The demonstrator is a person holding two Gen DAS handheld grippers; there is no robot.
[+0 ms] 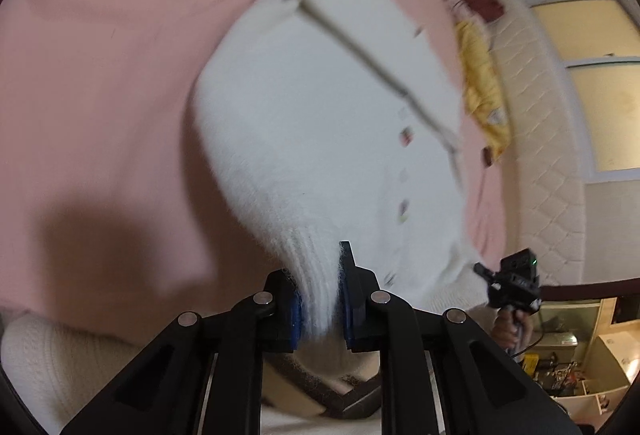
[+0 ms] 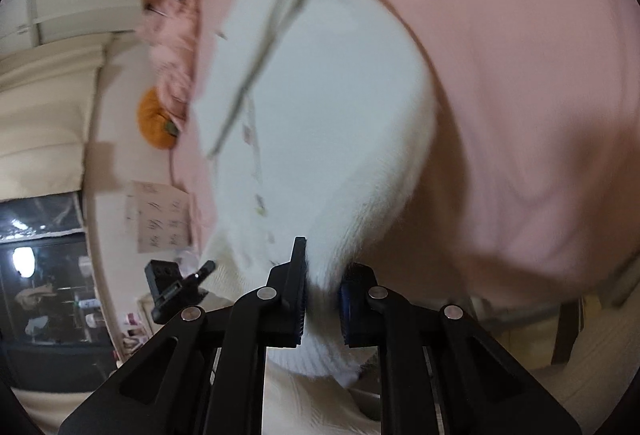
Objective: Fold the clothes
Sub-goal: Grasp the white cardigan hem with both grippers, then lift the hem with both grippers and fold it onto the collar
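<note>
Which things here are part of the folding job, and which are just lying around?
Job: white cardigan, left gripper, right gripper, both shut on its hem; pink sheet.
Lying about: yellow cloth, orange cushion.

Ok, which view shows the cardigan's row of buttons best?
The left wrist view: the white cardigan shows several small buttons spaced down its front, blurred but separate. In the right wrist view the cardigan shows only a faint, smeared strip of buttons. Both views show its hem clamped in the fingers.
</note>
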